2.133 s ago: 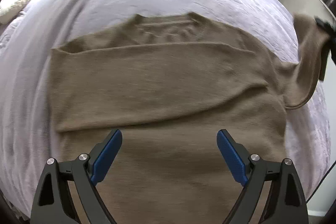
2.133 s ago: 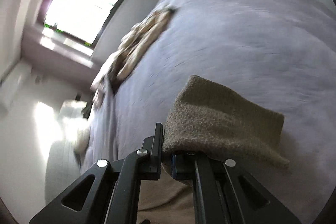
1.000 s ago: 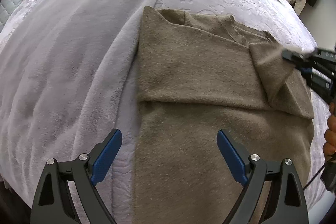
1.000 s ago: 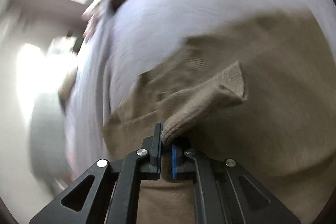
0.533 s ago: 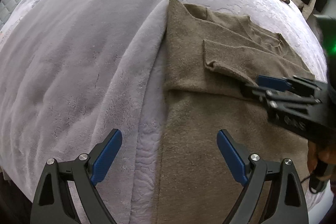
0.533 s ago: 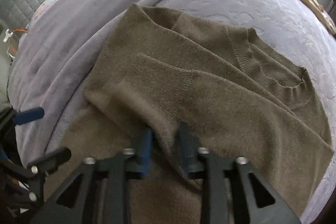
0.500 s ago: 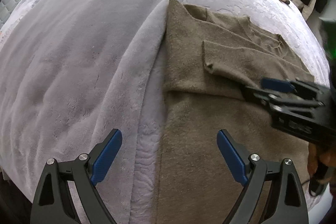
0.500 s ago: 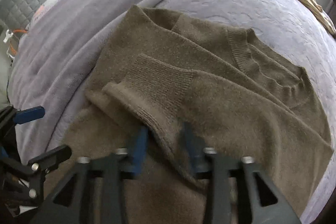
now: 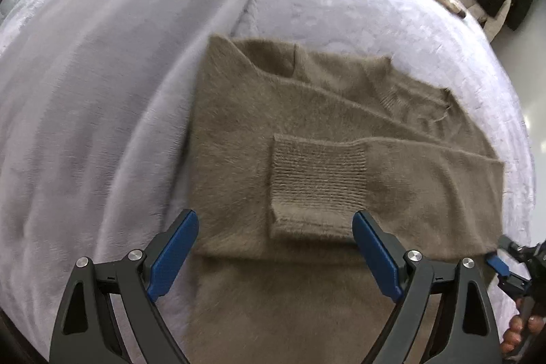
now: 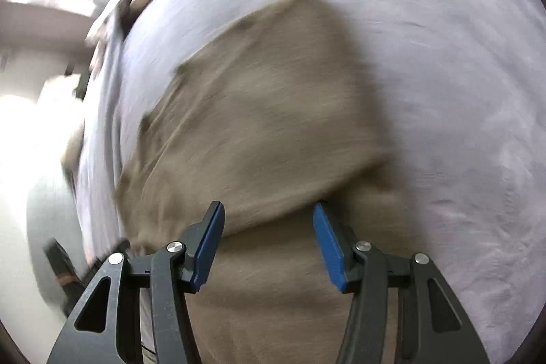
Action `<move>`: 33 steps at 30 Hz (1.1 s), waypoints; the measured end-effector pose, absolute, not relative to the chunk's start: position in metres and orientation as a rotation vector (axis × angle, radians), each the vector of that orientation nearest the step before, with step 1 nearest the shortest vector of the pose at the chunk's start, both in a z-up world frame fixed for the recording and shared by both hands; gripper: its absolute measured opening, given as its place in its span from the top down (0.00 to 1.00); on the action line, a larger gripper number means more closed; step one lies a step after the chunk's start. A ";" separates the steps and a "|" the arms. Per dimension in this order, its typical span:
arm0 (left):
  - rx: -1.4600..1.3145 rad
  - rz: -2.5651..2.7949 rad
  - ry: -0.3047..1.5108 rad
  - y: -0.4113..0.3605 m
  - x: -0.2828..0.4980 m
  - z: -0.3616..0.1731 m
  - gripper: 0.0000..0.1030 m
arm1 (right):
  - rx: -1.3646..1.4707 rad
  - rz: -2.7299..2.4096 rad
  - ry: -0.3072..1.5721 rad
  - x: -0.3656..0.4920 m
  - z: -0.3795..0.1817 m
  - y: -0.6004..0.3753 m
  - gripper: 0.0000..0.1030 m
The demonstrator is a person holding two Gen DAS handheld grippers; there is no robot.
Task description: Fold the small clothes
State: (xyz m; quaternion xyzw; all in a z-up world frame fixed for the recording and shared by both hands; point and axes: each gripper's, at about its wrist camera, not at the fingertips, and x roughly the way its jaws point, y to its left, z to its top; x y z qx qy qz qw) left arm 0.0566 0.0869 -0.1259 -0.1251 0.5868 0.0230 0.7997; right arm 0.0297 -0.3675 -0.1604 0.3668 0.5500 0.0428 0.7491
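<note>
Taking the ribbed cuff (image 9: 319, 174) as landmark, the brown sweater (image 9: 307, 111) lies flat on the bed (image 9: 102, 91) with both sleeves folded across its chest, and the left claw (image 9: 274, 249) hangs spread and empty just below the cuff. If it comes down carelessly, a finger may catch the loose cuff and drag the sleeve off. To the right of the cuff, the right claw (image 10: 268, 239), whose jaws have just been opening, holds nothing; its view is blurred, so possibly it could brush and disturb the fold edge.
</note>
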 end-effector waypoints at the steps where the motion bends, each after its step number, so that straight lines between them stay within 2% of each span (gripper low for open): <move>1: -0.246 0.056 1.272 0.082 0.058 -0.132 0.10 | 0.885 0.072 1.179 0.028 -0.168 -0.379 0.44; 3: -0.196 0.055 1.289 0.072 0.061 -0.140 0.10 | 1.009 0.057 1.137 0.030 -0.177 -0.387 0.45; 4: -0.173 0.052 1.289 0.068 0.061 -0.141 0.10 | 1.078 0.054 1.111 0.033 -0.182 -0.397 0.56; 5: -0.154 0.051 1.289 0.064 0.062 -0.141 0.10 | 1.140 0.050 1.081 0.034 -0.187 -0.408 0.76; 7: -0.150 0.043 1.292 0.059 0.062 -0.140 0.10 | 1.186 0.029 1.039 0.034 -0.189 -0.415 0.91; 8: -0.156 0.039 1.294 0.057 0.063 -0.140 0.10 | 1.197 0.031 1.015 0.034 -0.186 -0.418 0.92; 12: -0.092 0.044 1.280 0.043 0.065 -0.146 0.10 | 1.086 0.064 1.016 0.038 -0.176 -0.421 0.92; 16: -0.113 0.030 1.290 0.047 0.068 -0.146 0.10 | 0.959 0.092 1.157 0.052 -0.188 -0.409 0.91; 18: -0.133 0.007 1.293 0.058 0.065 -0.141 0.11 | 0.938 0.102 1.148 0.051 -0.184 -0.407 0.88; 20: -0.173 -0.037 1.296 0.065 0.065 -0.139 0.12 | 0.920 0.111 1.151 0.051 -0.179 -0.401 0.78; 22: -0.199 -0.070 1.310 0.069 0.066 -0.139 0.39 | 0.907 0.118 1.157 0.041 -0.179 -0.407 0.72; 23: -0.208 -0.085 1.320 0.069 0.067 -0.139 0.50 | 0.883 0.114 1.161 0.040 -0.177 -0.405 0.71; 24: -0.225 -0.108 1.320 0.069 0.068 -0.138 0.57 | 0.859 0.107 1.161 0.039 -0.175 -0.404 0.71; 25: -0.235 -0.125 1.319 0.069 0.070 -0.137 0.72 | 0.831 0.096 1.157 0.034 -0.170 -0.403 0.71; 26: -0.228 -0.128 1.318 0.067 0.072 -0.136 0.79 | 0.801 0.076 1.150 0.033 -0.164 -0.403 0.71; 30: -0.200 -0.126 1.299 0.066 0.071 -0.135 0.82 | 0.737 -0.001 1.104 0.031 -0.145 -0.416 0.69; 33: -0.169 -0.114 1.307 0.066 0.064 -0.141 0.82 | 0.744 0.040 1.128 0.045 -0.149 -0.425 0.58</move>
